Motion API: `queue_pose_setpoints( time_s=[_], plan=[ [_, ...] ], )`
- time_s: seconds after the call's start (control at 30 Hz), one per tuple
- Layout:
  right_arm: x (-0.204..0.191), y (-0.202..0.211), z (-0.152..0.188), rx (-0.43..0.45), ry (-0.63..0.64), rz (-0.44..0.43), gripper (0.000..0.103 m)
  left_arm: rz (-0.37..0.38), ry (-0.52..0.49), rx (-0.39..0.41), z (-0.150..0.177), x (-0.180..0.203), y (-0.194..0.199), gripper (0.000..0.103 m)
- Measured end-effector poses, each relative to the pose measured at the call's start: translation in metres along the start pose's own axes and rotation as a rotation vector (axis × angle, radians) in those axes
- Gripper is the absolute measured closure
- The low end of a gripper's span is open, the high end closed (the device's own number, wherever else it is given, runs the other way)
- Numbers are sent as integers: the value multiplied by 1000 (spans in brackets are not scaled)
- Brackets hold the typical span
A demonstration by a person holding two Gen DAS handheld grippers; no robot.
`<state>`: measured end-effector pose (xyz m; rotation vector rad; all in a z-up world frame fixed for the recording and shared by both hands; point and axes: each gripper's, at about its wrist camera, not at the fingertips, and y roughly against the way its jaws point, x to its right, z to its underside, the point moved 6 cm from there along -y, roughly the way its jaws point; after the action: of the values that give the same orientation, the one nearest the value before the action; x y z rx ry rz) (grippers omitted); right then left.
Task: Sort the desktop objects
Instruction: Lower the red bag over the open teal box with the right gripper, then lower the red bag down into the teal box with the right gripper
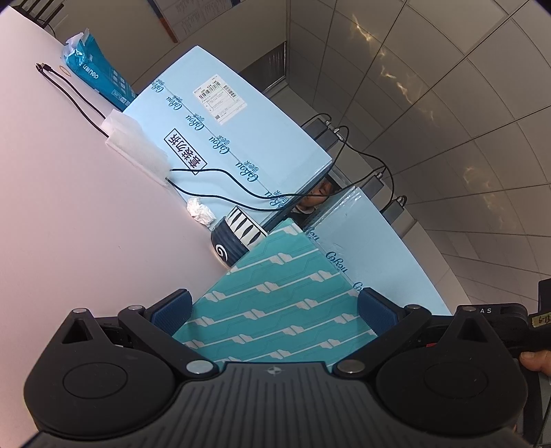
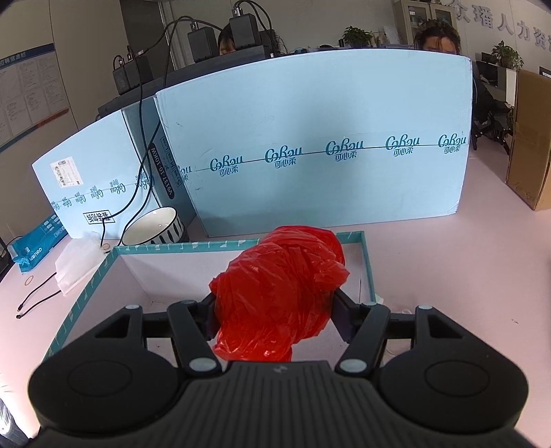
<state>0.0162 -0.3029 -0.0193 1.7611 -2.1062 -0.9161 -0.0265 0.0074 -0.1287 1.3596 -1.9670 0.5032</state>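
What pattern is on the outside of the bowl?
Dark blue with white stripes and a spiral on the bowl; left wrist view.

The surface (image 2: 482,241) is pale pink and matte, w/ soft even light on it. Behind it stand 2 light blue cardboard panels (image 2: 310,138) like a screen, w/ a brown carton (image 2: 527,144) at the right end. Beyond them is a dark counter (image 2: 179,74) w/ black power adapters (image 2: 132,74) and cables. The wall (image 2: 89,41) at left is grey-beige, w/ a notice board (image 2: 31,89). At back right are a glass-door cabinet (image 2: 425,15) and 2 green plants (image 2: 358,34). In left wrist view, the ceiling (image 1: 430,86) is of large pale tiles w/ light reflections.
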Motion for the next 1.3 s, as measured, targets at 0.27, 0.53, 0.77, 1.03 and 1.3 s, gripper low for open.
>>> queue_pose_setpoints(
  time_s=[0.27, 0.53, 0.77, 1.03, 1.3],
  plan=[
    [-9, -12, 7, -29, 6, -15, 38, 3, 5, -1, 0, -1, -1, 0],
    [-15, -21, 12, -51, 16, -11, 38, 6, 11, -3, 0, -1, -1, 0],
    [-16, -30, 15, -71, 20, 1, 38, 7, 13, -4, 0, -2, -1, 0],
    [-15, -35, 19, -92, 18, 6, 38, 6, 14, -4, 1, -1, -2, 0],
    [-17, -39, 22, -109, 27, 13, 38, 5, 16, -3, 1, -2, -2, 0]
  ],
)
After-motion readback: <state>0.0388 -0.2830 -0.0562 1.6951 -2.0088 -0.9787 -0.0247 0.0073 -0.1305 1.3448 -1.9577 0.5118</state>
